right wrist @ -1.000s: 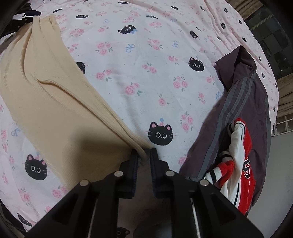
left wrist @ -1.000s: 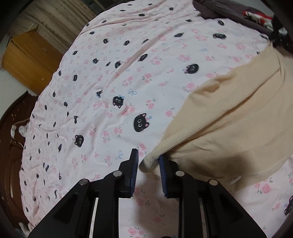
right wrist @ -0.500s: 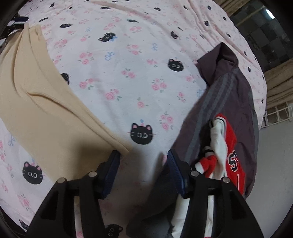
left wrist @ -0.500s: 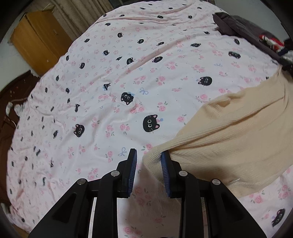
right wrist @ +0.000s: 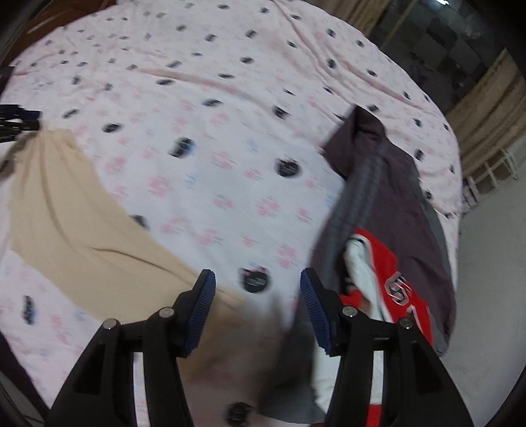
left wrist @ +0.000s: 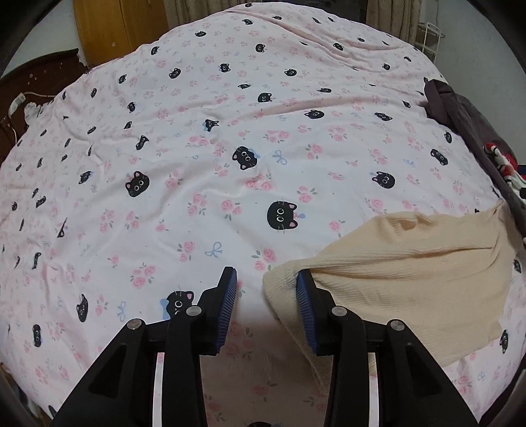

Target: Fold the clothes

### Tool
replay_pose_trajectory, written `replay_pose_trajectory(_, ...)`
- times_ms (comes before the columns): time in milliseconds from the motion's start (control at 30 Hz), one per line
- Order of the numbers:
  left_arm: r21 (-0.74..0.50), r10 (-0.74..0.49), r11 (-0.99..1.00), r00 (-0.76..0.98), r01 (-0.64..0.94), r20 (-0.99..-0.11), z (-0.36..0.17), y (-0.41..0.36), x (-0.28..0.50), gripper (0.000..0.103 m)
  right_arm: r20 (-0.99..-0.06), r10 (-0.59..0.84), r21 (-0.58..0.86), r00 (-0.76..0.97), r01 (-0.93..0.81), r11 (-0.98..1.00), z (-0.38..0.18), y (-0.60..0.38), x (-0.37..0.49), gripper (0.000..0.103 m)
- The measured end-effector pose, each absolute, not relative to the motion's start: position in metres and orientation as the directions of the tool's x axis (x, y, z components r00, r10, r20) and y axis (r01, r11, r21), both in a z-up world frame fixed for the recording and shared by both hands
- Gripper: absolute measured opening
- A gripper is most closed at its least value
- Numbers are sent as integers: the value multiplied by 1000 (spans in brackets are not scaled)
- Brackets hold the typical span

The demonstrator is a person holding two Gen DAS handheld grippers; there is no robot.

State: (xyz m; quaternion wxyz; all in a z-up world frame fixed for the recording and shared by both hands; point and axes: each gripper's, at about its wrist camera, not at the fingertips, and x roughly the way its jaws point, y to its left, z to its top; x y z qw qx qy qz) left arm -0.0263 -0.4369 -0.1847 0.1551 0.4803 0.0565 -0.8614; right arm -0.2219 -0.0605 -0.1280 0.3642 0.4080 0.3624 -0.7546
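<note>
A beige ribbed garment (left wrist: 404, 272) lies flat on the pink cat-print bedsheet (left wrist: 230, 184), low and right in the left wrist view. My left gripper (left wrist: 266, 289) is open; the garment's near corner lies between its fingers, against the right one. In the blurred right wrist view the same garment (right wrist: 75, 226) lies at left. My right gripper (right wrist: 258, 289) is open and empty above the sheet, just right of the garment's corner.
A dark grey striped jacket (right wrist: 388, 210) with a red and white garment (right wrist: 384, 279) on it lies at the bed's right side, also in the left wrist view (left wrist: 466, 115). A wooden cabinet (left wrist: 118, 26) stands beyond the bed. Curtains (right wrist: 486, 121) hang at right.
Both grippers have opened and let go of the beige garment, which now lies on the sheet. Both have lifted and drawn back; the right one is moving, so its view is blurred.
</note>
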Motion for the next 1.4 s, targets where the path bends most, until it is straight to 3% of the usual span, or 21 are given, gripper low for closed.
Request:
replay_pose_trajectory(133, 70, -231, -945, -500, 320, -835, -182, -433, -26, 33, -890, -330, -184, -314, 911, -370, -132, -90, -178, 55)
replay_pose_trajectory(267, 81, -254, -939, -512, 335, -821, -180, -432, -25, 34, -877, -365, -213, -313, 933, -290, -147, -115, -142, 53)
replay_pose_trajectory(400, 130, -285, -939, -504, 320, -815, -183, -426, -27, 35, -873, -388, -222, -296, 949, -225, -164, -130, -122, 39)
replay_pose_trajectory(500, 158, -301, -938, -501, 307, -811, -186, -422, -28, 35, -887, -379, -212, -264, 962, -175, -172, -137, -113, 37)
replay_pose_trajectory(700, 214, -333, -936, -496, 281, -802, -190, -414, -29, 35, -914, -319, -225, -251, 967, -117, -191, -147, -110, 21)
replay_pose_trajectory(1033, 268, -326, -945, -488, 187, -810, -187, -407, -29, 35, -930, -259, -244, -259, 966, -89, -202, -157, -111, 6)
replay_pose_trajectory(1400, 243, -290, -957, -486, 160, -824, -183, -414, -30, 36, -934, -230, -260, -272, 962, -83, -193, -163, -113, 5)
